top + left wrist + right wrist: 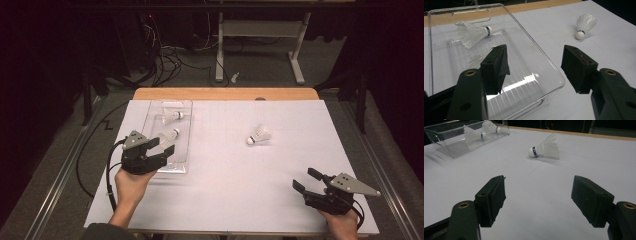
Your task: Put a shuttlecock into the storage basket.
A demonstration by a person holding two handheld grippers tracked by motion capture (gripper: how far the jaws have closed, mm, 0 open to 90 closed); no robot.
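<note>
- Landmark: clear tray; two shuttlecocks lie inside it; the loose shuttlecock lies on the white sheet well right of the tray, cork pointing toward the tray.
- Left gripper: jaws wide, empty, over the tray's near end.
- Right gripper: jaws wide, empty; farther right of the tray than the shuttlecock, which lies ahead of it and toward the tray.
- Judgement: the left gripper looks somewhat nearer; the right has the clearer approach.

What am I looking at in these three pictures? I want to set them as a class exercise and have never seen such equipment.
A person at a table holds a hand tool with two black jaws in each hand: the left gripper and the right gripper. One picture looks down from above; the other two come from cameras riding on each tool. On the white table stands a clear tray with two shuttlecocks, one at its far end and one nearer. A third shuttlecock lies loose on the table. Both tools are open and hold nothing.
</note>
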